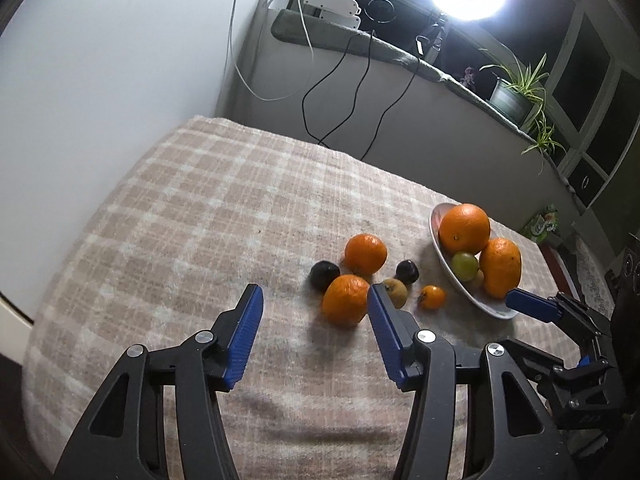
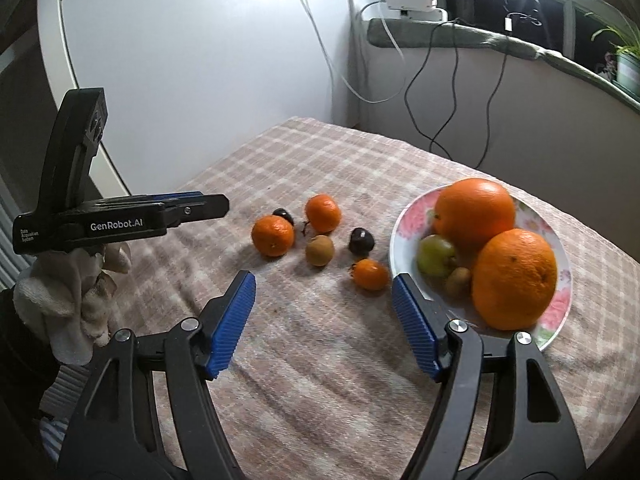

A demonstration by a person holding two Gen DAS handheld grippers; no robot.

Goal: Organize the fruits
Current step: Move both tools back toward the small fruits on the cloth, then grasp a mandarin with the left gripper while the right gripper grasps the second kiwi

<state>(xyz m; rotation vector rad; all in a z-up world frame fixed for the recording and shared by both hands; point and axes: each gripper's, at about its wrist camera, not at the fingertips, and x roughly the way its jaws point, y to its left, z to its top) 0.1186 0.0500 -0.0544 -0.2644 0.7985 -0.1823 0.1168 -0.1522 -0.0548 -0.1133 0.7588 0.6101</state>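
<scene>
A flowered plate [image 2: 532, 216] [image 1: 436, 216] holds two big oranges [image 2: 514, 278] [image 1: 464, 228], a green fruit [image 2: 436, 256] and a small kiwi [image 2: 458, 282]. Loose on the checked cloth lie two mandarins [image 2: 273, 236] [image 1: 346, 300], two dark plums [image 2: 361, 241] [image 1: 324, 275], a kiwi [image 2: 319, 250] [image 1: 397, 292] and a tiny orange fruit [image 2: 371, 274] [image 1: 432, 297]. My left gripper [image 1: 316, 298] is open and empty, just short of the near mandarin. My right gripper [image 2: 323, 282] is open and empty, its right finger by the plate's near rim.
The checked cloth [image 2: 320, 360] covers the table. A white wall [image 1: 100, 80] stands left, a sill with cables [image 1: 320, 92], a power strip [image 1: 332, 2] and a potted plant [image 1: 516, 92] behind. A gloved hand [image 2: 68, 300] holds the left gripper's handle.
</scene>
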